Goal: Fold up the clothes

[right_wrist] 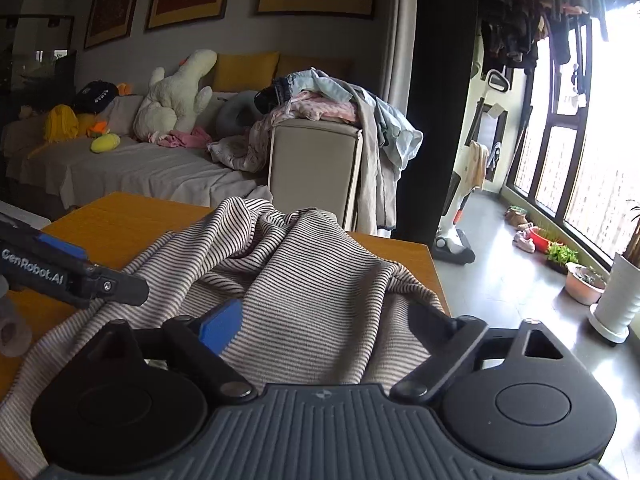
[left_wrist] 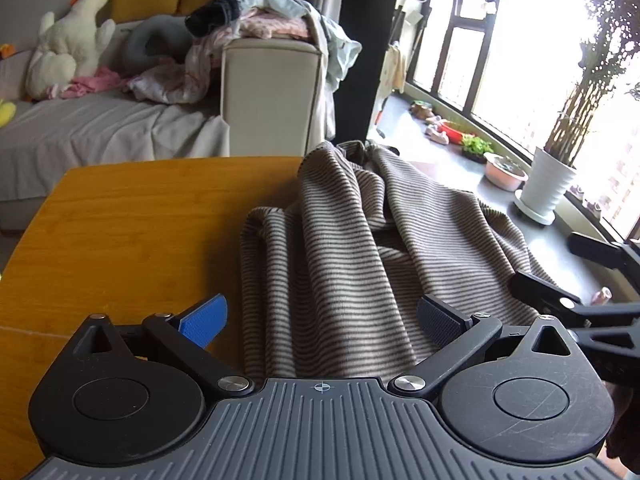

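A brown-and-grey striped garment (left_wrist: 360, 240) lies rumpled and bunched on the orange wooden table (left_wrist: 140, 220), reaching the table's right edge. My left gripper (left_wrist: 322, 320) hovers at the garment's near edge, its jaws wide apart, the blue pad (left_wrist: 204, 320) over bare wood. In the right wrist view the same garment (right_wrist: 312, 280) spreads across the table (right_wrist: 120, 216). My right gripper (right_wrist: 326, 326) stands open over the cloth, which fills the gap between its fingers; no pad presses on it. Each gripper shows at the edge of the other's view.
Behind the table stands a sofa (right_wrist: 140, 168) with plush toys and a pile of clothes (right_wrist: 320, 100) on its armrest. To the right are the grey floor, a white plant pot (left_wrist: 548, 188), a pink bowl (right_wrist: 584, 286) and a stick vacuum (right_wrist: 452, 232) by the windows.
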Available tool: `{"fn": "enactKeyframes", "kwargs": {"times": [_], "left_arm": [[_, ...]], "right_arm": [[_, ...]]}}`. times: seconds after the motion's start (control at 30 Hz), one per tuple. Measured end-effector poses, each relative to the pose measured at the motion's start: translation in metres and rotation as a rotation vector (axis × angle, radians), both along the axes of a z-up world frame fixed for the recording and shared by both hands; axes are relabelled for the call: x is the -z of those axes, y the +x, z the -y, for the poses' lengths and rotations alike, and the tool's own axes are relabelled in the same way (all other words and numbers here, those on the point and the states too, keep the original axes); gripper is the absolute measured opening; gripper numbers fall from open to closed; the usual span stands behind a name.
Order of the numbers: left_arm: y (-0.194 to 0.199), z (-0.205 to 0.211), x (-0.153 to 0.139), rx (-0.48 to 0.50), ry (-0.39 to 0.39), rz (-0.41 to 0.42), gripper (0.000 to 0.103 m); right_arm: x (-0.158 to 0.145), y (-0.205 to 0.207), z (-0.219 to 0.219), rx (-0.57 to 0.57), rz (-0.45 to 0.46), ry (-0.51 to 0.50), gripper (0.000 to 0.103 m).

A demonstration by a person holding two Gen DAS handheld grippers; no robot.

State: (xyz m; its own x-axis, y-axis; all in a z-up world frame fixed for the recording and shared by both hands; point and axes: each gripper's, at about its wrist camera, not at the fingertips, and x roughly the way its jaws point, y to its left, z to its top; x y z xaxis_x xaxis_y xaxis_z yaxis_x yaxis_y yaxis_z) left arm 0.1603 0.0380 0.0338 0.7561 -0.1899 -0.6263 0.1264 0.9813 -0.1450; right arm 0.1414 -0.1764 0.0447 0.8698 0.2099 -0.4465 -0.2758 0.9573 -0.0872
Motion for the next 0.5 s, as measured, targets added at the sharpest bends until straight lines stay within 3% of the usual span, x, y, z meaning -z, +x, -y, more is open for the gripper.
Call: {"fn": "enactKeyframes", "kwargs": {"times": [0.13,0.23,0.37,0.5], "left_arm": [[0.020,-0.005,0.007,-0.007,-0.008,-0.032,0.103],[0.023,-0.015,0.010,-0.020,0.015,-0.046,0.103],[0.014,-0.032,0.006,-0.045,0.043,-0.036,0.103],[-0.002,-0.042,0.001,-0.049,0.058,-0.022,0.103]], "right_arm": [[0.015,0.064,-0.013,-0.001,-0.063,0.063,0.072],[0.031,0.085,-0.019,-0.097,-0.226,0.156,0.069],[0.037,0.061,-0.033,-0.181,-0.269,0.246,0.071],[0.037,0.016,-0.048,-0.261,-0.283,0.257,0.071]]}}
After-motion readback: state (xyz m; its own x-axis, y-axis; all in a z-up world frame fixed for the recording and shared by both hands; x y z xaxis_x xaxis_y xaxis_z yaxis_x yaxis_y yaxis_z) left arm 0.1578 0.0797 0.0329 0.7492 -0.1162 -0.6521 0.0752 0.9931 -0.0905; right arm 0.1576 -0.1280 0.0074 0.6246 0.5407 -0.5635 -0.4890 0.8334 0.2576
